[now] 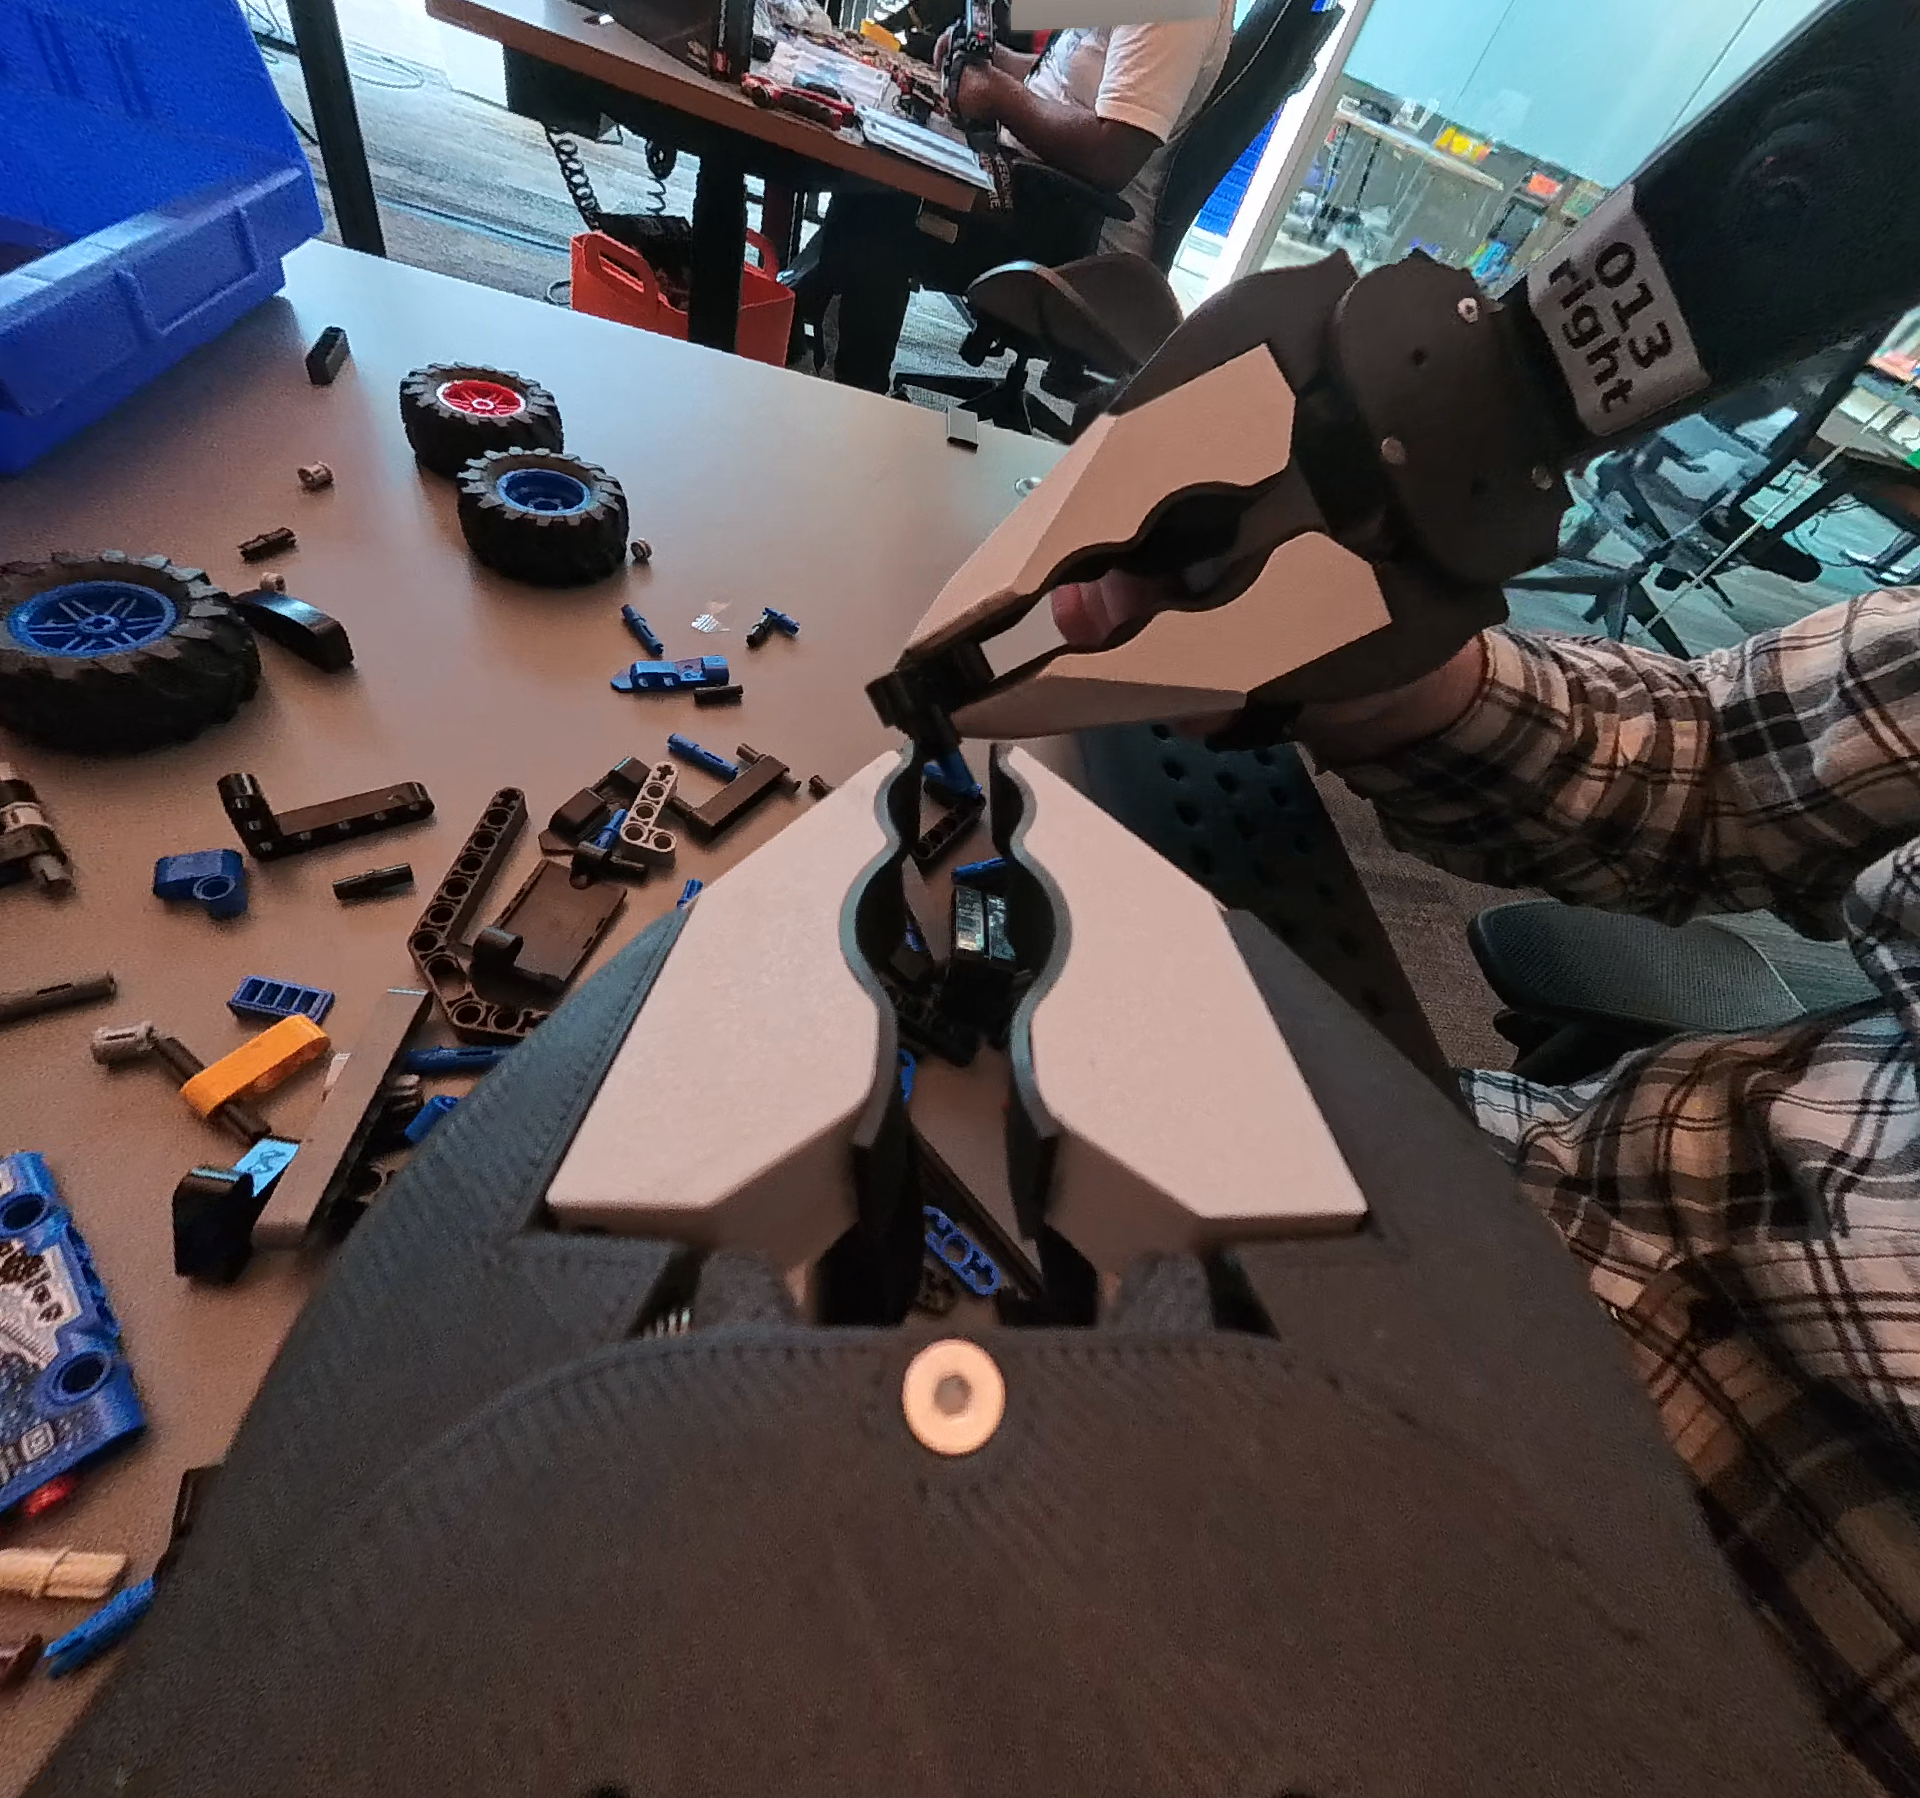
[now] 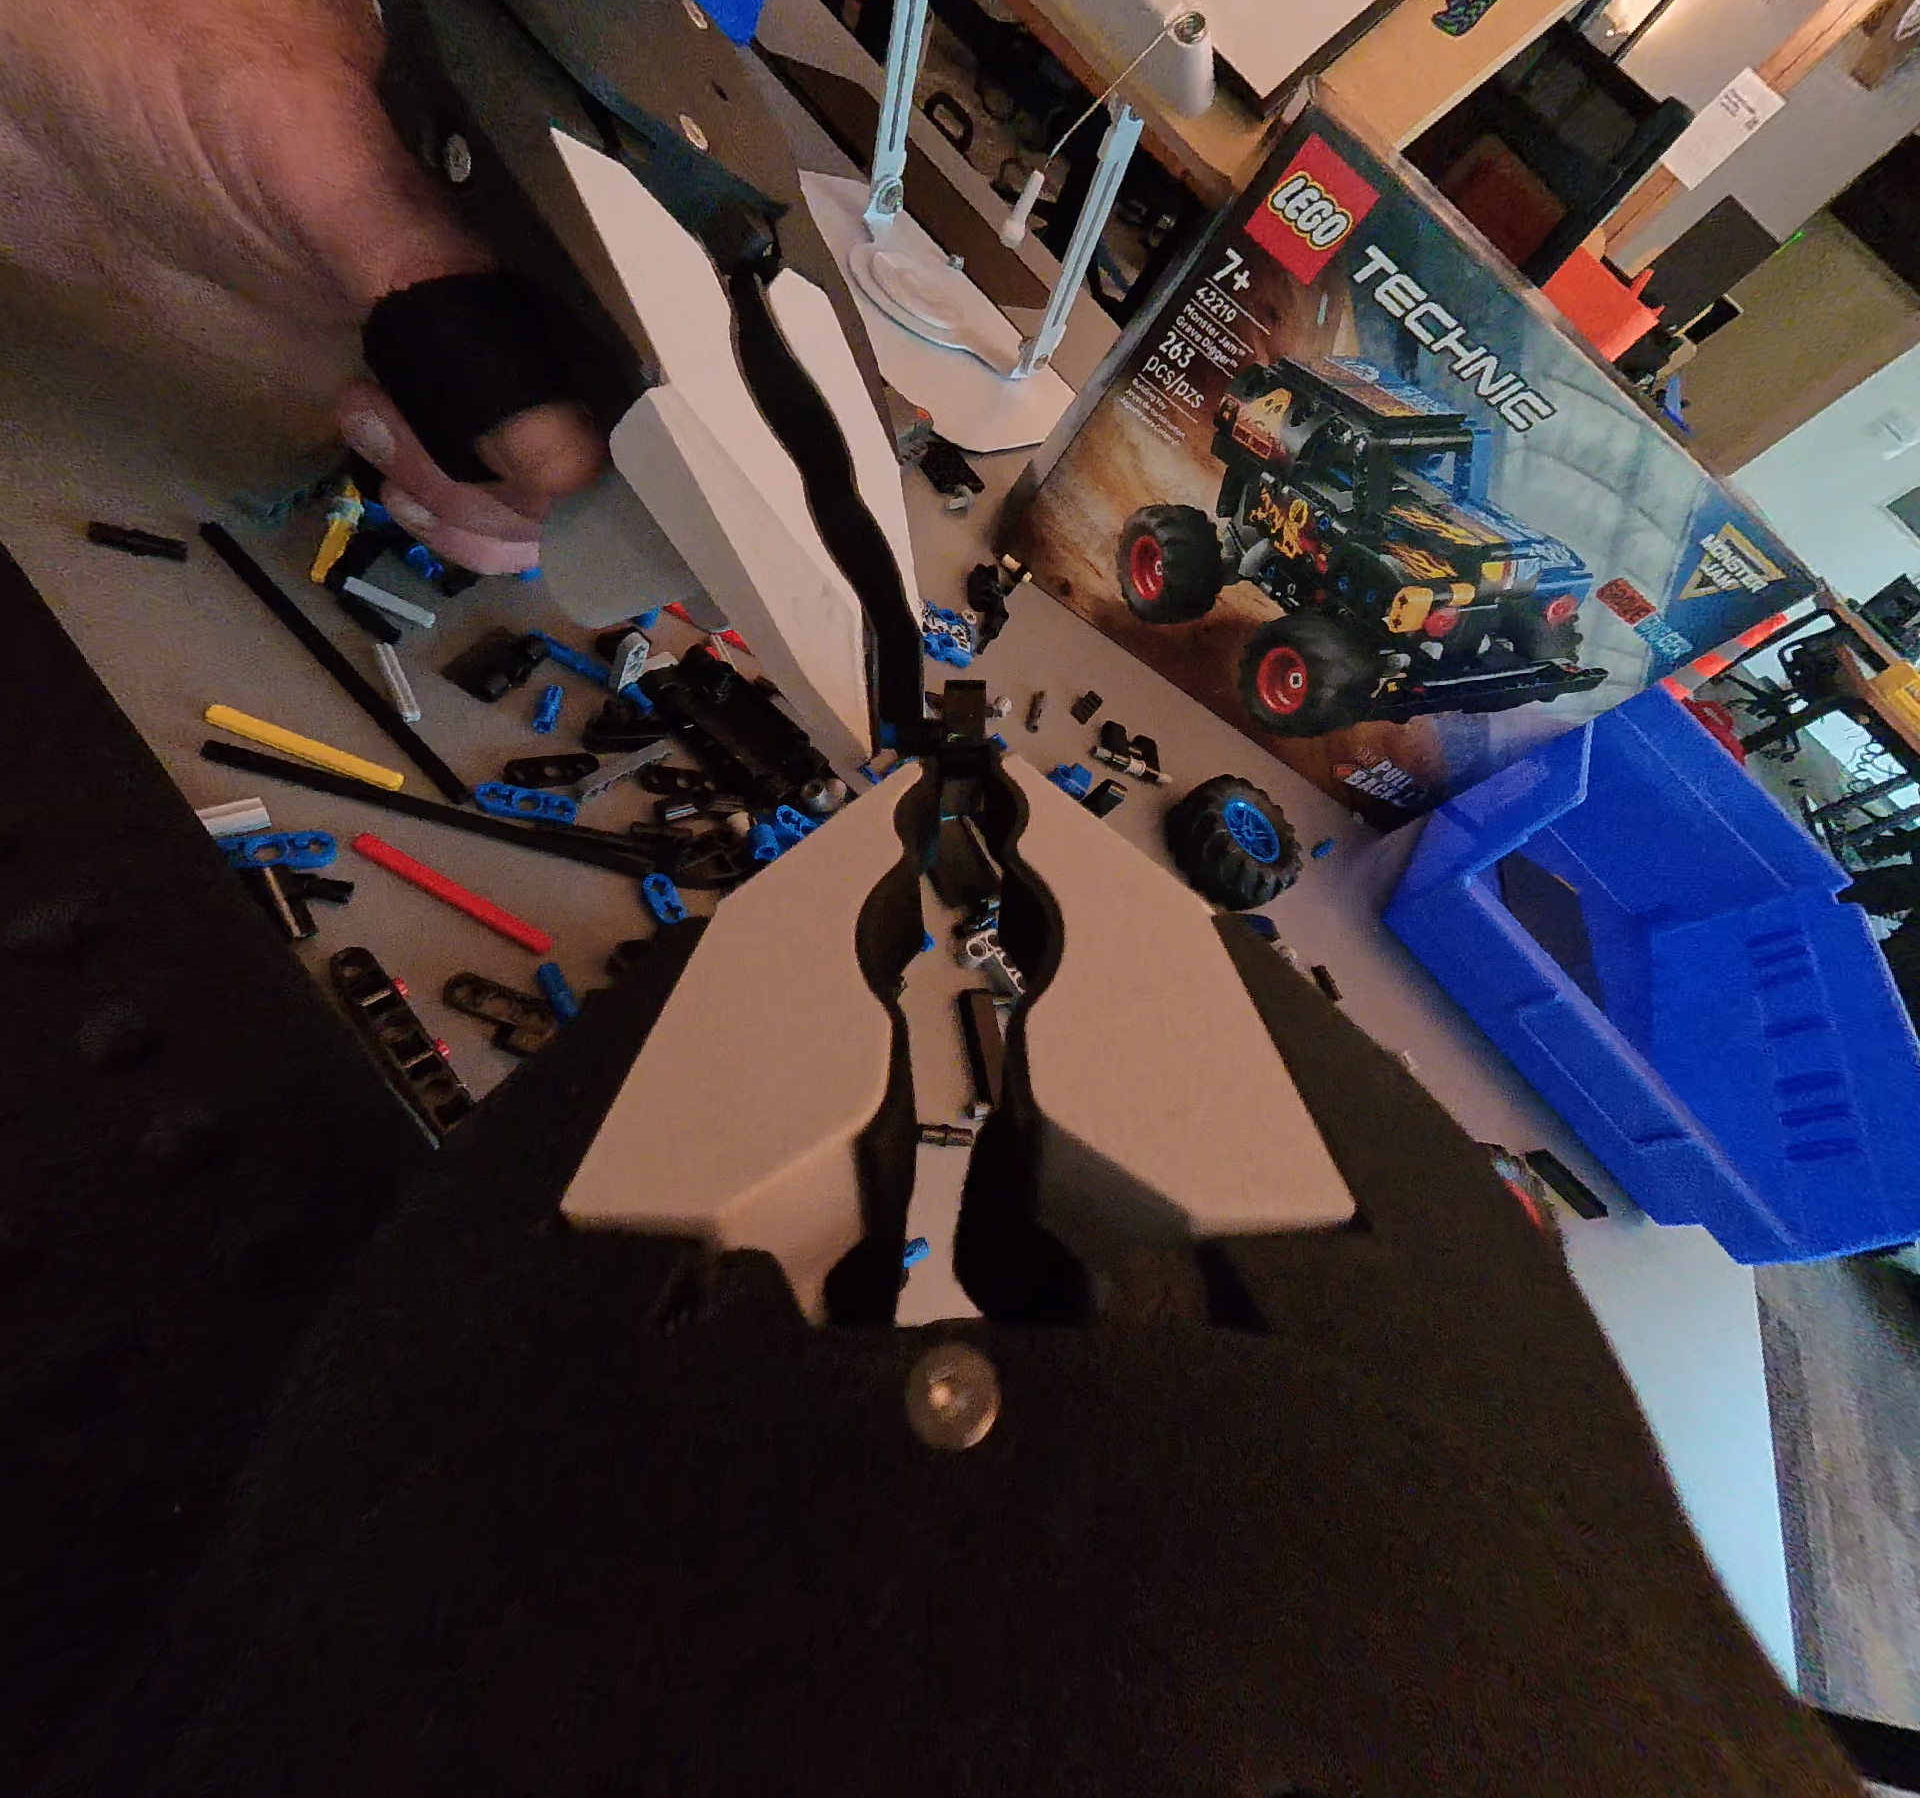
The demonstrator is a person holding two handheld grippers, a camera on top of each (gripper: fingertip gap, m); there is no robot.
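My right fingers clench a small black piece, tip to tip with my left fingers, which grasp a blue-and-black part. Below, the grey counter is strewn with beams, pins and wheels, with a blue bin and a toy box at its edges. A person sits at another desk behind.

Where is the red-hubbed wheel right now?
In the left wrist view, the red-hubbed wheel lies flat at the table's far left, touching the small blue-hubbed wheel and just right of the blue bin.
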